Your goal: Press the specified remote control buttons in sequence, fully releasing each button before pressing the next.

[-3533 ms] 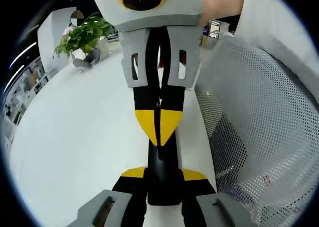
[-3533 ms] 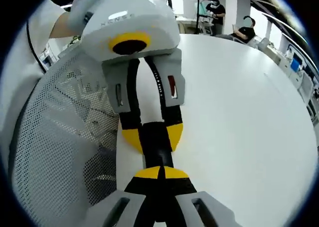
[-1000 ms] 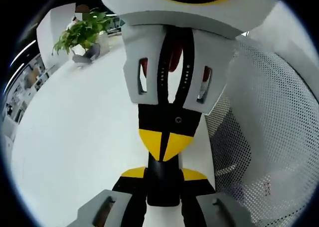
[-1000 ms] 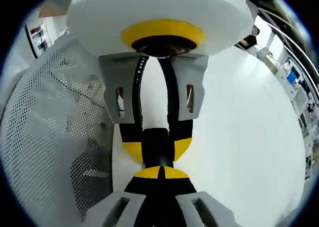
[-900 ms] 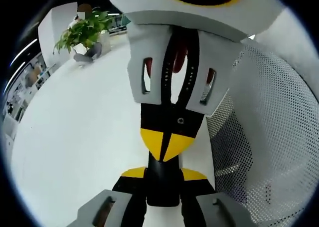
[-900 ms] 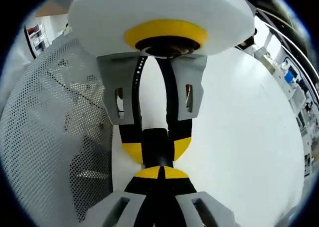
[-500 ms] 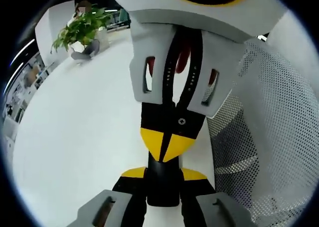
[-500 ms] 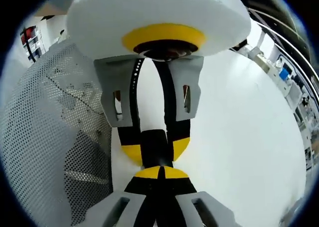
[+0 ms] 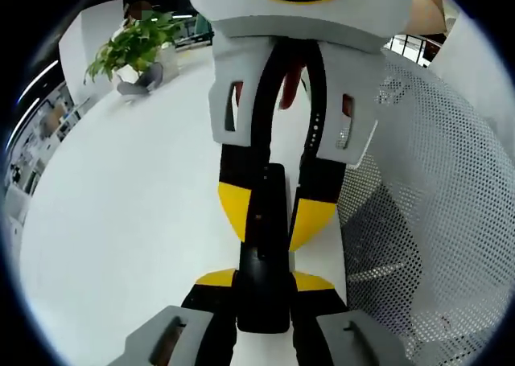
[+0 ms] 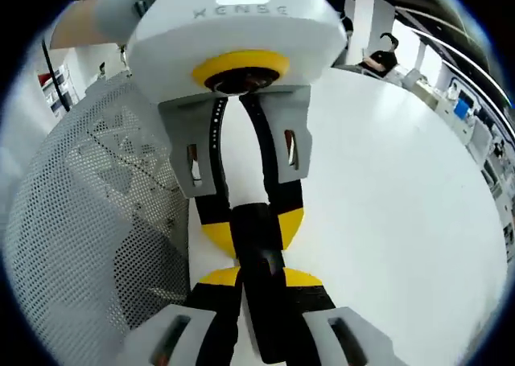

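Observation:
A slim black remote control (image 9: 264,253) is held over the white table (image 9: 121,221). My left gripper (image 9: 264,281) is shut on its near end. My right gripper (image 9: 273,213) reaches in from the top of the left gripper view, its yellow pads set apart along the remote's two long sides. In the right gripper view the remote control (image 10: 261,253) runs deep between my right gripper's (image 10: 259,277) jaws, and my left gripper (image 10: 251,225) clamps it just beyond. No buttons are visible on the remote.
A white perforated mesh chair back (image 9: 434,221) stands close beside the table edge, also the mesh chair back (image 10: 88,221). A potted plant (image 9: 133,48) sits at the table's far end. A seated person (image 10: 378,60) is in the background. A hand (image 10: 72,20) grips the left gripper's body.
My right gripper's pads were shut together on top of the remote; now they are spread and straddle it. The left gripper has kept its grip.

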### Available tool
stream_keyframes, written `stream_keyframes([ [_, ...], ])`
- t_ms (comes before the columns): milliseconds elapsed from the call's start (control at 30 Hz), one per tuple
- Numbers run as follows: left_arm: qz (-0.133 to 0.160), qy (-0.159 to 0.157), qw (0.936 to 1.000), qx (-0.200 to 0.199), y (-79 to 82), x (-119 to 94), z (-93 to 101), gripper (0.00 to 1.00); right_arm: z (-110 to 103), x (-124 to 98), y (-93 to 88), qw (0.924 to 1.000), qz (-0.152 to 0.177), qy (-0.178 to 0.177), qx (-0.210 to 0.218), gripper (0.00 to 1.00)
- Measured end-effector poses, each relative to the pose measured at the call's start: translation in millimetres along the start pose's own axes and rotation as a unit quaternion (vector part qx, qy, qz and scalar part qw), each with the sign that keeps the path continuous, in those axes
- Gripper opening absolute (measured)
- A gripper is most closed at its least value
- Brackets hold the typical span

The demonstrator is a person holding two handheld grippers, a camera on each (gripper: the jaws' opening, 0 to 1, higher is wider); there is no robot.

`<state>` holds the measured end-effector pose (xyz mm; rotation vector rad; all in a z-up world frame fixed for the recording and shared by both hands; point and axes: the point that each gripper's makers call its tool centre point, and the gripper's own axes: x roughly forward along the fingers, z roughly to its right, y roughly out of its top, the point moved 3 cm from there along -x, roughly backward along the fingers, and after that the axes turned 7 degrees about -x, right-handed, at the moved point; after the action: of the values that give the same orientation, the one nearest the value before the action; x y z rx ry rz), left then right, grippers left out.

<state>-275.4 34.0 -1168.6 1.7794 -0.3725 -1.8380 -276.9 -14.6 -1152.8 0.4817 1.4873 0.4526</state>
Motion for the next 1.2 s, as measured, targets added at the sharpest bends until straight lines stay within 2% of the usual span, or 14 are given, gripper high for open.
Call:
stream_keyframes([
  [67, 0.002, 0.001, 1.0000, -0.001, -0.1, 0.3, -0.2, 0.24, 0.5, -4.1, -9.0, 0.9999, -0.013, 0.001, -0.008, 0.23],
  [167, -0.007, 0.002, 1.0000, 0.005, 0.6, 1.0, -0.2, 0.24, 0.9, -7.0, -25.3, 0.9990, -0.034, -0.003, -0.029, 0.36],
  [200, -0.007, 0.001, 1.0000, 0.004, 0.7, 1.0, 0.3, 0.24, 1.1, -7.3, -28.3, 0.9987, -0.037, -0.002, -0.035, 0.37],
  [400, -0.003, 0.002, 1.0000, 0.002, 0.7, 0.5, 0.1, 0.24, -1.9, -0.7, -33.6, 0.9991, -0.031, 0.017, -0.023, 0.32],
  [467, -0.001, 0.003, 1.0000, 0.001, 0.6, 0.7, -0.2, 0.24, 0.0, 0.2, -31.7, 0.9990, -0.028, 0.010, -0.035, 0.29],
  [567, 0.001, 0.004, 1.0000, -0.001, 0.5, 1.0, -0.9, 0.24, 6.2, 1.0, -29.7, 0.9994, -0.021, 0.005, -0.026, 0.23],
  [667, 0.003, 0.004, 1.0000, -0.002, 0.6, 1.2, -1.5, 0.24, 6.2, 1.0, -28.8, 0.9996, -0.015, 0.011, -0.020, 0.23],
  [800, 0.010, 0.008, 0.9999, -0.007, 0.8, 1.3, -1.3, 0.24, 3.9, 0.8, -29.6, 0.9991, -0.015, 0.008, -0.038, 0.22],
  [967, 0.026, 0.021, 0.9990, -0.030, 1.5, 0.5, 0.9, 0.25, 2.7, 1.3, -29.9, 0.9987, -0.022, 0.000, -0.045, 0.22],
  [1133, 0.034, 0.024, 0.9967, -0.070, 2.0, -0.2, 2.5, 0.31, 2.6, 1.2, -29.8, 0.9989, -0.019, -0.002, -0.044, 0.22],
  [1200, 0.035, 0.044, 0.9956, -0.076, 0.1, -2.2, -0.7, 0.37, 2.7, 1.8, -29.8, 0.9989, -0.019, -0.002, -0.043, 0.22],
])
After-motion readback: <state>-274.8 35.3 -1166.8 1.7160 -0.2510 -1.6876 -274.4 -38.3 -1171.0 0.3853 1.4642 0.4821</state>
